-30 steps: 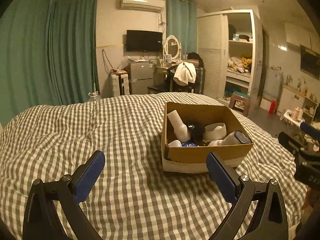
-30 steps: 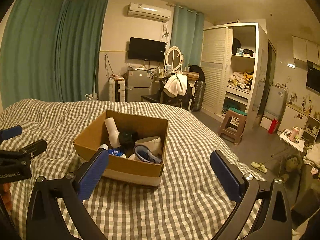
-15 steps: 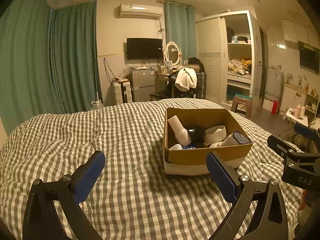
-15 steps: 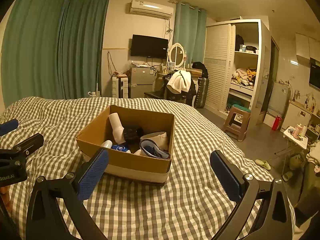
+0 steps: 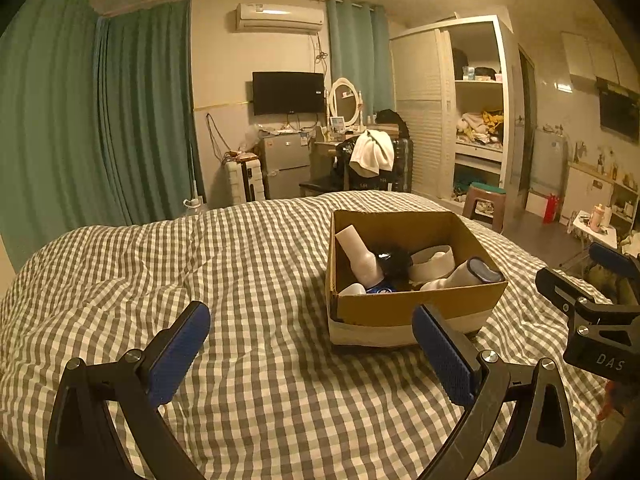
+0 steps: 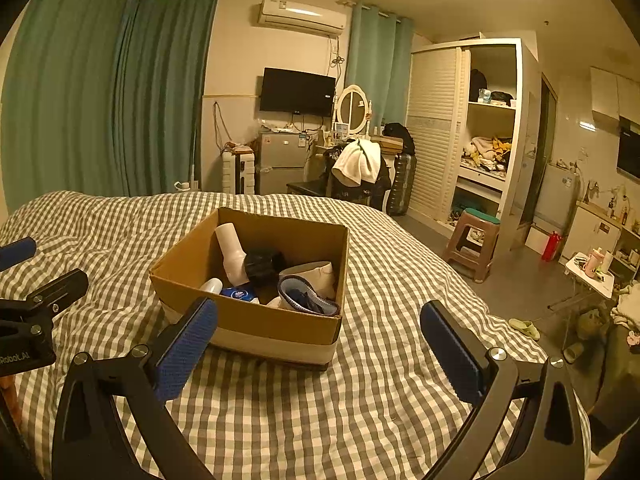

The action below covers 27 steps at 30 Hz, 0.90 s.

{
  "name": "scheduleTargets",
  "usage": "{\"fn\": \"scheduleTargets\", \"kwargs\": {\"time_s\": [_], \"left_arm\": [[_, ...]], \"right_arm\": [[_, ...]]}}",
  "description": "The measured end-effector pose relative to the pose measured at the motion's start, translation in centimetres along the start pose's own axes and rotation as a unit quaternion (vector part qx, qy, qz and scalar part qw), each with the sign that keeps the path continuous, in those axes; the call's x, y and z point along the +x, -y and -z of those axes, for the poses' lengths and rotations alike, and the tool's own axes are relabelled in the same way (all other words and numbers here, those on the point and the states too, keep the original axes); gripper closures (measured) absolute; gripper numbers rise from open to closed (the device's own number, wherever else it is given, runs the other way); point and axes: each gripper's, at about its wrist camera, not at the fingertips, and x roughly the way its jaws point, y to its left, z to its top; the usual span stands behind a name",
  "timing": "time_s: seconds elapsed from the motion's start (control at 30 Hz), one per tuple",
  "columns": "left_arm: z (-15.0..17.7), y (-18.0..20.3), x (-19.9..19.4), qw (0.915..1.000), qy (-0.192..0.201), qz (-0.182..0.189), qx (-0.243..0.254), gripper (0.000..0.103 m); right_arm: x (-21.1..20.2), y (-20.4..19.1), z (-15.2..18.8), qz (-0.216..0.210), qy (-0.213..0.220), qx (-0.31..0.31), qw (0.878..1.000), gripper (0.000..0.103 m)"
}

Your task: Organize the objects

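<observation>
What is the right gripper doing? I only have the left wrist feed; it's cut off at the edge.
Observer: The right gripper is open and empty, pointing at the near wall of the brown cardboard box, short of it.
Operator: White thing with a dark end, near right corner?
Observer: From the right wrist it's a hollow blue-grey mesh-rimmed item, opening facing up; possibly a shoe.
Operator: Anything against the box's right side?
Observer: No; only the grey-and-white checked bedspread shows beside it.
</observation>
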Motion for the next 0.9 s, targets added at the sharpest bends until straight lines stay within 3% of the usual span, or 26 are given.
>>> {"fn": "scheduleTargets", "kwargs": {"time_s": [0.9], "left_arm": [[0.45, -0.37, 0.4, 1.0, -0.008, -0.005, -0.001, 0.0]], "right_arm": [[0.68, -0.52, 0.47, -0.001, -0.007, -0.006, 1.0, 0.001]]}}
